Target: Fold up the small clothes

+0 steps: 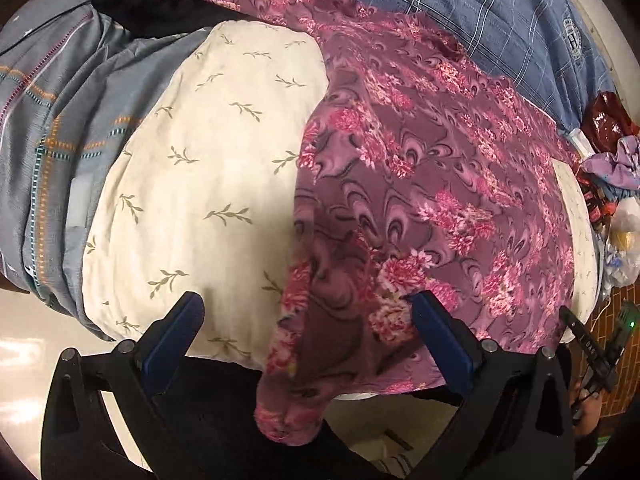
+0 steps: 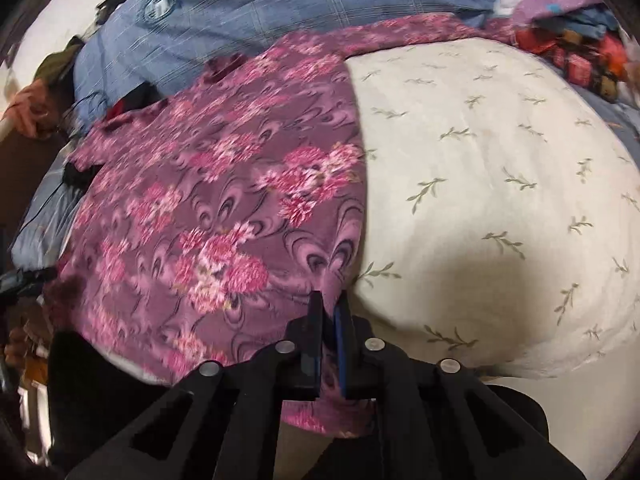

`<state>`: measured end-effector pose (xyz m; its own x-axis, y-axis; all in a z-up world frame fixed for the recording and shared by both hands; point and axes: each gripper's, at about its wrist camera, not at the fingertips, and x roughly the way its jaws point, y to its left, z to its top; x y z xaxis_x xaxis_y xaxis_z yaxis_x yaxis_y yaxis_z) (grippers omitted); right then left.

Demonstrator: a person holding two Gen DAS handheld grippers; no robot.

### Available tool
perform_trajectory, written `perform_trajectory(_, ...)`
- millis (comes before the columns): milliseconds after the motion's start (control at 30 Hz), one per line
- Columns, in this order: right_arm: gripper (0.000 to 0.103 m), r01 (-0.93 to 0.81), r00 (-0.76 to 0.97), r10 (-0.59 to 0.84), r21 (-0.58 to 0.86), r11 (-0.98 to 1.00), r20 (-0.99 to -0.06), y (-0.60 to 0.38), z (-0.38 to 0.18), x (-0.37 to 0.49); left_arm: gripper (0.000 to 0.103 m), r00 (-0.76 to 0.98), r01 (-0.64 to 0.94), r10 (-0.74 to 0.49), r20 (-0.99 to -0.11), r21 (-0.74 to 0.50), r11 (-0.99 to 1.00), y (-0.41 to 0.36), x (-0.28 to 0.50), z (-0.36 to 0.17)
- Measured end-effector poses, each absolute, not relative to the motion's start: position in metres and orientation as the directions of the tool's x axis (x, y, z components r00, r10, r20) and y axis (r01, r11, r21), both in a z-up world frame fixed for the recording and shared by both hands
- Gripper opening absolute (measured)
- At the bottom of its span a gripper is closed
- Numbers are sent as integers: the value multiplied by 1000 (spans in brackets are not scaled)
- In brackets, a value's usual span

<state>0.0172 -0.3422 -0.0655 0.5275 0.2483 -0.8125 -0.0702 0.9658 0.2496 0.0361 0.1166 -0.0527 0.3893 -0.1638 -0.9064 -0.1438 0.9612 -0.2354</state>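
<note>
A purple garment with pink flowers (image 1: 420,168) lies spread over a cream cushion printed with green sprigs (image 1: 208,152); its near corner hangs off the cushion's front edge. My left gripper (image 1: 306,312) stands open just above that front edge, one finger over the cream cover, the other over the garment, and the hanging corner lies between them untouched. In the right wrist view the same garment (image 2: 208,200) covers the left half of the cushion (image 2: 500,200). My right gripper (image 2: 329,300) is shut on the garment's near edge, with cloth pinched between the blue pads.
A blue checked quilt (image 1: 460,12) lies behind the cushion, grey striped bedding (image 1: 48,128) and a black cloth (image 1: 140,4) to the left. Bags and crumpled clothes (image 1: 612,160) pile up at the right. A person's hand (image 2: 32,108) shows at the far left. Pale floor (image 1: 24,340) lies below.
</note>
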Motion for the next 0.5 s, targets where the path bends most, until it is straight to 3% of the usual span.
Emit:
perform_trajectory(233,4,-2,598,239,296,955,-765,-393,-38,9,103,425,-147,-143,-894,-223,964,130,27,-41)
perform_trajectory(500,6,8,517,249,295,956,-819,-376,-64,16,103,383,-141,-152,-911,-220,965,116,37,-57)
